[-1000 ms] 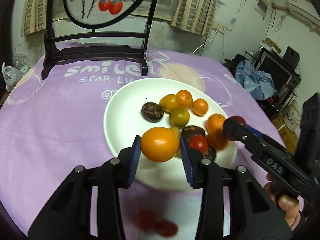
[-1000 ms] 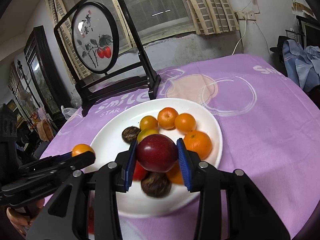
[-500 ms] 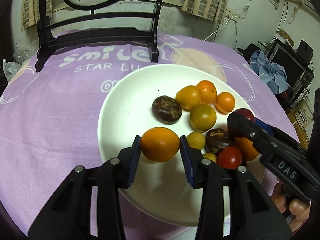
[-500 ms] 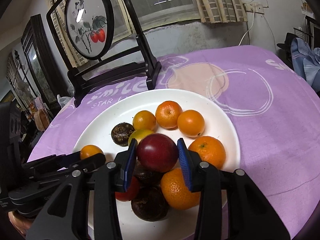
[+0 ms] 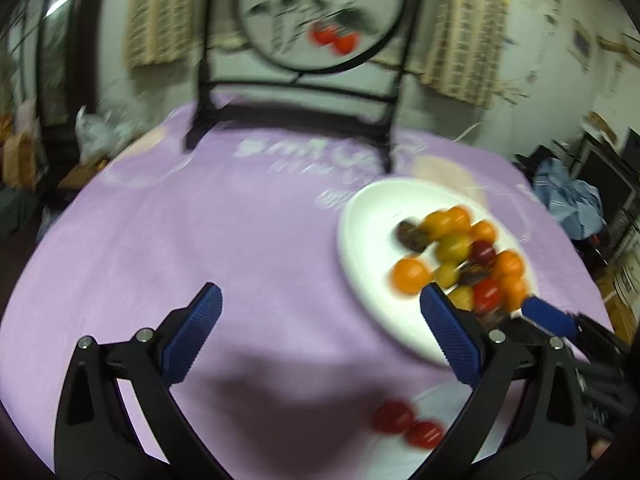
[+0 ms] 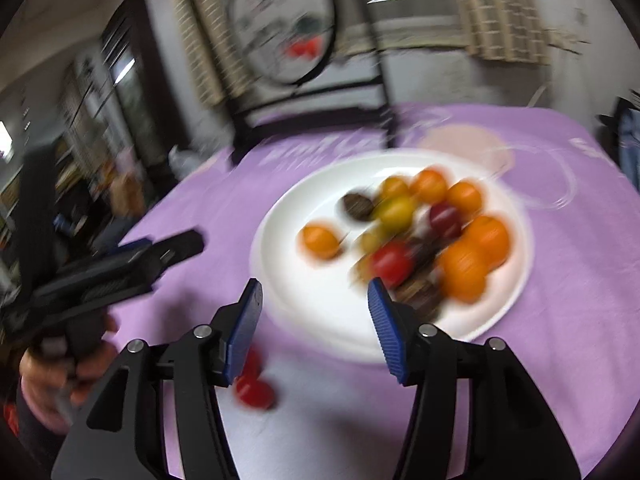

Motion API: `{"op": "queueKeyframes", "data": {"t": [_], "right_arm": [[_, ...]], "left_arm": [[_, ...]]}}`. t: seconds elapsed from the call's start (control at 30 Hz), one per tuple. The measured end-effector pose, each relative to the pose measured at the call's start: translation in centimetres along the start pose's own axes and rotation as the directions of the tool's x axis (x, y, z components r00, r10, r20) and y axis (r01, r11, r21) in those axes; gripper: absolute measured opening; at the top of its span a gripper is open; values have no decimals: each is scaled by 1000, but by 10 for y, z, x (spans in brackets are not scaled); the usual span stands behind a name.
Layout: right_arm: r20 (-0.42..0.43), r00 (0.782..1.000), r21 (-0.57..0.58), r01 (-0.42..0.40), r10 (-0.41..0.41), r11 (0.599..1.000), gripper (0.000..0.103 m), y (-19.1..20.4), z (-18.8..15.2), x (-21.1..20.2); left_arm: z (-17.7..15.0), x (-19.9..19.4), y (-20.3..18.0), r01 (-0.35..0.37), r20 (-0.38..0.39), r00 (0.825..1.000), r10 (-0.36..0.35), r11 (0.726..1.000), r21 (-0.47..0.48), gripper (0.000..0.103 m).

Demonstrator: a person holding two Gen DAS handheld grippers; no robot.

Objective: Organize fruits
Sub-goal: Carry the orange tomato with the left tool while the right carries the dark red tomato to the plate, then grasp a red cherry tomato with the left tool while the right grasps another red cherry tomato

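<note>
Opening, both grippers' fingers spread and empty; left gripper (image 5: 320, 308) beside white plate (image 5: 360, 280), right gripper (image 6: 316, 300) over its near rim

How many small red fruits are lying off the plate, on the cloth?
2: both small red fruits lie touching each other on the purple cloth, just near of the white plate. Motion blur could hide others.

Purple-clothed table (image 5: 240, 248) with white plate (image 5: 360, 280) (fruit-laden), red tomatoes (image 5: 408, 424), black-framed screen (image 5: 296, 80)
</note>
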State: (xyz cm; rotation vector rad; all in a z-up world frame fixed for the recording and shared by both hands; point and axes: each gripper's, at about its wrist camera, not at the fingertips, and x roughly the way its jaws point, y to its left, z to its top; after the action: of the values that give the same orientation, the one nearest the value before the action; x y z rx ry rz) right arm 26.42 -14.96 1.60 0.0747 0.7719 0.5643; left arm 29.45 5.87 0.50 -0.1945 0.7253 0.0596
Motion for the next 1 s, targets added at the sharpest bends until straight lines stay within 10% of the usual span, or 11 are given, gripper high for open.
{"op": "queueKeyframes", "data": {"t": [0.37,1.0], "right_arm": [[-128,991,-229,-64,35,971,56,51,-36,15],[-179,983,-310,-15,-43,951,47,59,-54,31]], "left_arm": [[-21,11,35,-142,-95,986,136,988,-59,101],[-24,9,23,-122,-109,987,121,993,0,101]]}}
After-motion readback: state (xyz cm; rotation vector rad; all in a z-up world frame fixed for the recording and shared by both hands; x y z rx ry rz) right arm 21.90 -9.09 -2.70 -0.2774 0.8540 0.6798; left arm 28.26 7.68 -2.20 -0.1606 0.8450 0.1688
